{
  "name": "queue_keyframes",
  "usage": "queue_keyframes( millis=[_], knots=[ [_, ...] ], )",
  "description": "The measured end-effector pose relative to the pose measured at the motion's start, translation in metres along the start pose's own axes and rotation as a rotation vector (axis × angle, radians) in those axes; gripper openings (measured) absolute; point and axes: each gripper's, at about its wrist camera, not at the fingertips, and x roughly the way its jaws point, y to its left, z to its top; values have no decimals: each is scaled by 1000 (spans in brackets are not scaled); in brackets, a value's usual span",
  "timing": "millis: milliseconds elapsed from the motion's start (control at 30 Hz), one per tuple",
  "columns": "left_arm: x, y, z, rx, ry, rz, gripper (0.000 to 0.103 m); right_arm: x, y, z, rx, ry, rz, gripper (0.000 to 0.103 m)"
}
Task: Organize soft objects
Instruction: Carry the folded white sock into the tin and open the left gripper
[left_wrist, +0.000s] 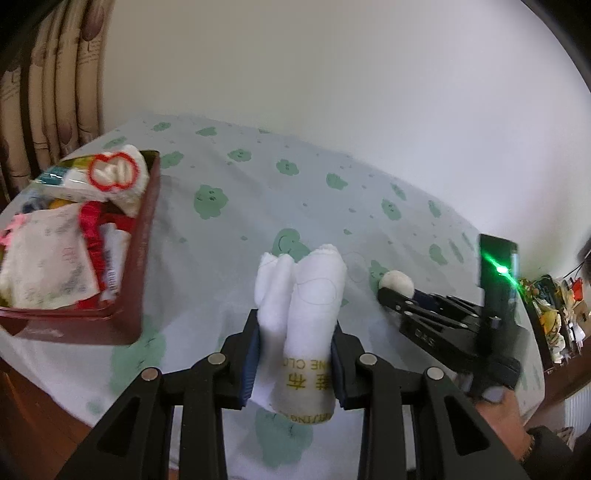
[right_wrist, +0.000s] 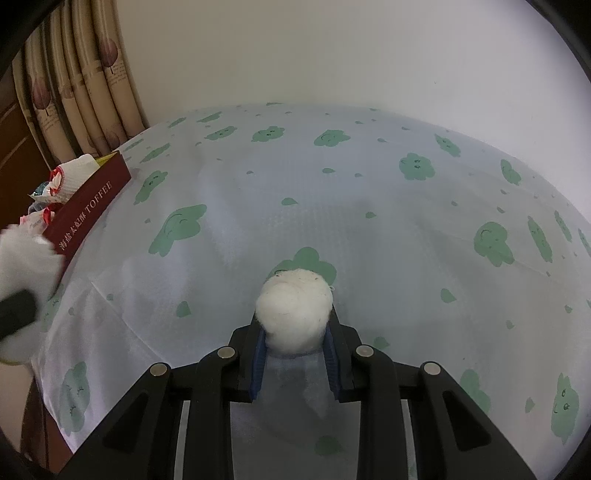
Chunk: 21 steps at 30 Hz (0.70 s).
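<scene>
My left gripper (left_wrist: 293, 345) is shut on a rolled white cloth (left_wrist: 306, 314) with yellow print, held above the table. My right gripper (right_wrist: 295, 332) is shut on a white fluffy ball (right_wrist: 294, 308), low over the tablecloth. In the left wrist view the right gripper (left_wrist: 391, 295) and its ball (left_wrist: 398, 282) sit to the right of the cloth. A dark red toffee box (left_wrist: 146, 236) at the left holds several soft items, among them white cloths and red-trimmed pieces. The box also shows in the right wrist view (right_wrist: 88, 210), with the blurred cloth (right_wrist: 26, 266) at the left edge.
The table wears a pale cloth with green cloud prints (right_wrist: 332, 206). A beige curtain (right_wrist: 85, 85) hangs at the back left. A white wall stands behind the table. Cluttered items (left_wrist: 554, 306) lie off the table's right side.
</scene>
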Motion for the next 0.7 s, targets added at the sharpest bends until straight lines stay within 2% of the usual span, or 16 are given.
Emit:
queue_keyframes(
  millis=[133, 367, 500, 700],
  knots=[
    [-26, 13, -1, -30, -11, 2, 33, 0, 1, 0, -1, 0, -7, 26],
    [-66, 54, 11, -70, -64, 83, 33, 1, 2, -1, -2, 0, -13, 25],
    [-72, 77, 21, -88, -80, 136, 33, 1, 1, -1, -1, 0, -11, 26],
    [-63, 105, 33, -124, -75, 169, 33, 1, 1, -1, -1, 0, -11, 26]
  ],
)
